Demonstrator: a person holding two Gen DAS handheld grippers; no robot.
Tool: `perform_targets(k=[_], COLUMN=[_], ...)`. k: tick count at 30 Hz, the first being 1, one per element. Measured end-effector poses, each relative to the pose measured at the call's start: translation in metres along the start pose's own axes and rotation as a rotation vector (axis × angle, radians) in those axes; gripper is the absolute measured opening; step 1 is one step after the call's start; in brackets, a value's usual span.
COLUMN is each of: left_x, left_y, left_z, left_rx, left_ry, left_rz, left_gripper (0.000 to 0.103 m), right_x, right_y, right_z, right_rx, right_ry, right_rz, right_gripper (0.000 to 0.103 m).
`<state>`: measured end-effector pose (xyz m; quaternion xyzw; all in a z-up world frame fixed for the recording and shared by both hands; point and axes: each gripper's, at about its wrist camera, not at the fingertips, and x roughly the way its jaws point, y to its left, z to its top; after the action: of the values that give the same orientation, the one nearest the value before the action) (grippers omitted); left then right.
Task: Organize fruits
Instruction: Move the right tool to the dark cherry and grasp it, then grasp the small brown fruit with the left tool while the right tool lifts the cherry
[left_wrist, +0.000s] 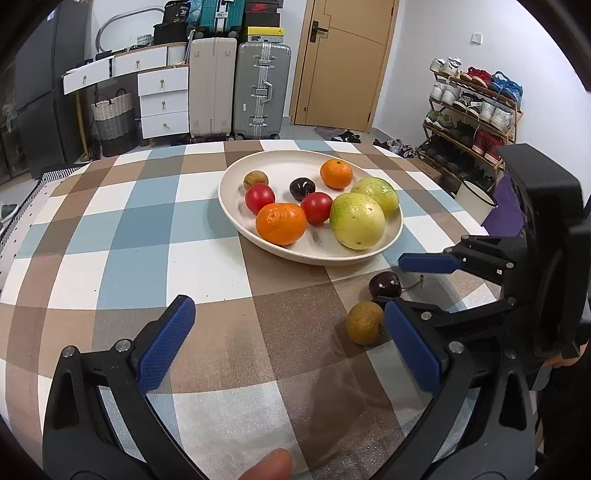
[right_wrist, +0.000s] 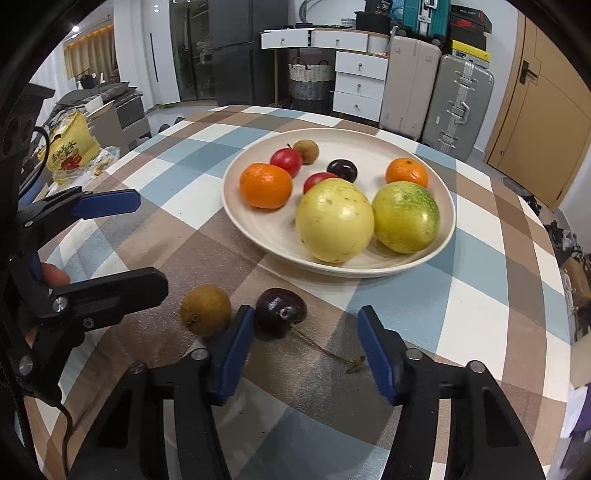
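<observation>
A dark cherry (right_wrist: 280, 312) with a long stem lies on the checked tablecloth, between my right gripper's (right_wrist: 308, 314) fingers. It sits against the left pad, and the right pad stands apart from it. A brown longan (right_wrist: 205, 310) rests just left of that finger. Beyond them a cream plate (right_wrist: 266, 229) holds two tangerines, two red fruits, a dark cherry, a longan and two large yellow-green fruits. In the left wrist view my left gripper (left_wrist: 288, 306) is open over bare cloth, with its right finger beside the longan (left_wrist: 365, 323). My right gripper (left_wrist: 400, 282) reaches in from the right around the cherry (left_wrist: 384, 284), in front of the plate (left_wrist: 229, 177).
The table edge curves round behind the plate. Past it stand suitcases (left_wrist: 236, 88), white drawers (left_wrist: 162, 99), a wooden door and a shoe rack (left_wrist: 476, 107). A yellow bag (right_wrist: 72, 147) sits off the table's left side. A thumb (left_wrist: 273, 461) shows at the bottom of the left wrist view.
</observation>
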<state>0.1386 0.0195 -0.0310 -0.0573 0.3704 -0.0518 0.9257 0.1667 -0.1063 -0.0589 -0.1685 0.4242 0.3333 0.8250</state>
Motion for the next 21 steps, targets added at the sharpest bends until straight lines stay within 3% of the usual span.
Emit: perform_targets(k=[6,13,21], left_x=[0.001,0.002,0.009], left_y=[0.0,-0.002,-0.014], left_z=[0.0,-0.001,-0.006], left_rx=[0.001,0.006,0.056], left_ry=[0.003,0.01,0.074], left_rz=[-0.005,-0.011,-0.046], left_gripper=[0.102,0.102,0.102], right_x=[-0.002,-0.007,-0.019], right_y=[0.006,0.005,-0.009], right_z=[-0.002,-0.005,-0.012], right_rx=[-0.018,-0.015,0.038], right_ry=[-0.007,-0.017,-0.051], right_rz=[0.035,0.035,0.017], right_gripper=[0.029,0.028,0.028])
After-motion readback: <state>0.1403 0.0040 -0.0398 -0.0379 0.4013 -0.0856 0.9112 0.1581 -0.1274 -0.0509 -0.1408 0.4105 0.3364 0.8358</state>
